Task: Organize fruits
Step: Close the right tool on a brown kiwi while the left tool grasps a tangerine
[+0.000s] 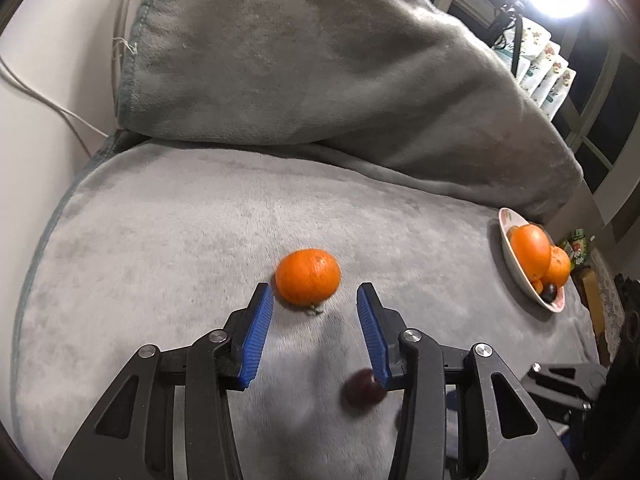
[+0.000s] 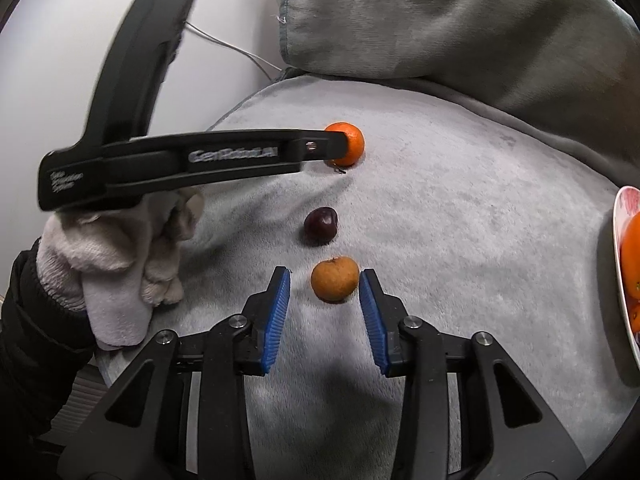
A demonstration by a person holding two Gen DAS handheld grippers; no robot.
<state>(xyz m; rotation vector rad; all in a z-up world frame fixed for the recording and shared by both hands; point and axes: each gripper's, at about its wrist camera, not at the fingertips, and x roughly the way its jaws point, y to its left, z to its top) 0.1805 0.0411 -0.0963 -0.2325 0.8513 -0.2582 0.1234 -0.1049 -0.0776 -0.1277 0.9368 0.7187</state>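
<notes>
A bright orange mandarin [image 1: 308, 276] lies on the grey blanket just past my left gripper [image 1: 315, 294], whose blue pads stand open on either side of its near edge without pressing it. In the right wrist view the same mandarin [image 2: 352, 144] sits at the tip of the left tool. A dark plum [image 2: 321, 222] lies in the middle; it also shows blurred under the left gripper as the plum [image 1: 364, 390]. A small dull-orange fruit [image 2: 335, 279] sits between the tips of my right gripper [image 2: 325, 279], close to the right pad and apart from the left one. The right gripper is open.
A pale bowl [image 1: 505, 240] holding oranges [image 1: 530, 248] and a dark fruit stands at the right edge of the blanket; its rim [image 2: 618, 216] shows at far right. A grey pillow [image 1: 320, 60] rises behind. A gloved hand [image 2: 120, 248] holds the left tool. A white cable [image 1: 48, 100] runs along the wall.
</notes>
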